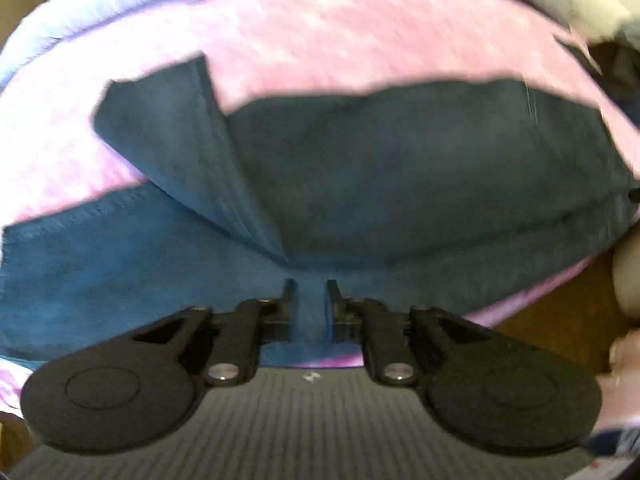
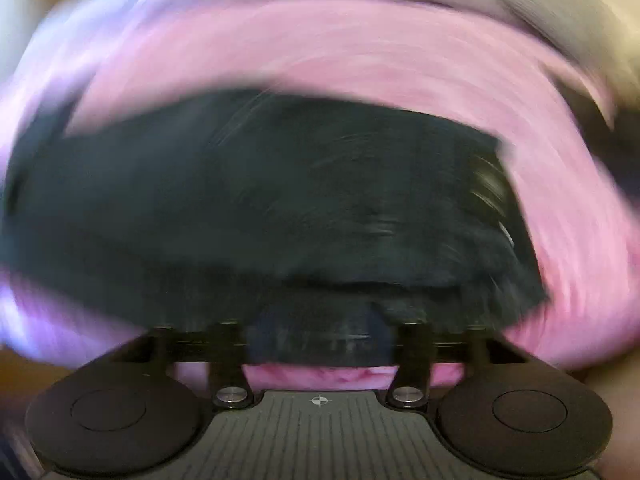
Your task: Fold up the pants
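Fingers (image 1: pixel 289 292) of the left gripper (image 1: pixel 311 294) stand a little apart over the blue pants (image 1: pixel 360 168), with nothing between them. Further right, the right gripper (image 2: pixel 320 332) is wider open, dark cloth blurred before it; whether it touches, I cannot tell. On the pink bed cover (image 1: pixel 320 40) the pants lie folded over once, one corner flipped askew. More folds seem due. No containers are visible.

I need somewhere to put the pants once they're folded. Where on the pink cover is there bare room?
From the left wrist view, the widest bare stretch of pink cover lies beyond the far edge of the dark blue pants. A smaller patch sits left of the turned-up leg flap. The near middle is covered by denim. The right wrist view is too blurred to add more.
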Available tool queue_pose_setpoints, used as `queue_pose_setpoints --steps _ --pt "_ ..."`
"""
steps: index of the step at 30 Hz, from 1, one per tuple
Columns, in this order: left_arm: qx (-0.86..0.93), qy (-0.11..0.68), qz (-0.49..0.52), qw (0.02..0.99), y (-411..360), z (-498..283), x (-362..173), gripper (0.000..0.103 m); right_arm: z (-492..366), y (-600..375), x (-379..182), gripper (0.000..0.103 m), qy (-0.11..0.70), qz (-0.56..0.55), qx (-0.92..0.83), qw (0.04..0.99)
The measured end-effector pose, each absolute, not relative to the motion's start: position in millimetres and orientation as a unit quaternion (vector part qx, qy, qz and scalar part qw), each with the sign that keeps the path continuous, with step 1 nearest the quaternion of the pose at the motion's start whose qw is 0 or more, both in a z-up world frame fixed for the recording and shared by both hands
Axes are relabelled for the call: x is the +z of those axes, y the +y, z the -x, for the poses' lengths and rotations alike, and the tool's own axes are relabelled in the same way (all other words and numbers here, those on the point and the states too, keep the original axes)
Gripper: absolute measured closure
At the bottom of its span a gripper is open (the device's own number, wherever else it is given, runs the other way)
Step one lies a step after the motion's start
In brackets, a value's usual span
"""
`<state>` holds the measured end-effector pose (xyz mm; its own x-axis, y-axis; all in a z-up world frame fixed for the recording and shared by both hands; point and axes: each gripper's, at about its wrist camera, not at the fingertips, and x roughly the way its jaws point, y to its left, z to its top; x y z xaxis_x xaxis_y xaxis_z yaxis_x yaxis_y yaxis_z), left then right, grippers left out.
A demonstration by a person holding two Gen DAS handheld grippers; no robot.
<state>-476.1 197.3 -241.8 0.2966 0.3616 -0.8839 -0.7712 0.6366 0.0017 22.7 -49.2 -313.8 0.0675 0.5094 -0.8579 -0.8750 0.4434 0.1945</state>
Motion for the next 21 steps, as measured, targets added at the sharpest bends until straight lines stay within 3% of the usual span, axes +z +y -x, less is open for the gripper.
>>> queue_pose_setpoints --steps 1,5,7,17,18,21 --pt "0.376 0.452 0.221 0.778 206 478 -233 0.077 -38 -49 -314 0.047 0.499 0.138 0.464 0.719" --pt "0.406 0.420 0.213 0.783 268 466 -223 0.068 -85 -59 -324 0.047 0.551 -0.033 0.370 0.748" --pt "0.419 0.431 0.202 0.773 310 449 -235 0.059 -95 -57 -330 0.047 0.557 -0.071 0.345 0.753" --pt "0.464 0.517 0.183 0.696 458 376 -337 0.048 -98 -81 -333 0.047 0.551 -0.094 0.303 0.772" --pt "0.463 0.511 0.187 0.700 461 379 -340 0.050 -96 -84 -336 0.047 0.554 -0.099 0.300 0.770" --pt "0.455 0.482 0.195 0.723 463 392 -331 0.103 -92 -85 -343 0.047 0.560 -0.112 0.290 0.768"
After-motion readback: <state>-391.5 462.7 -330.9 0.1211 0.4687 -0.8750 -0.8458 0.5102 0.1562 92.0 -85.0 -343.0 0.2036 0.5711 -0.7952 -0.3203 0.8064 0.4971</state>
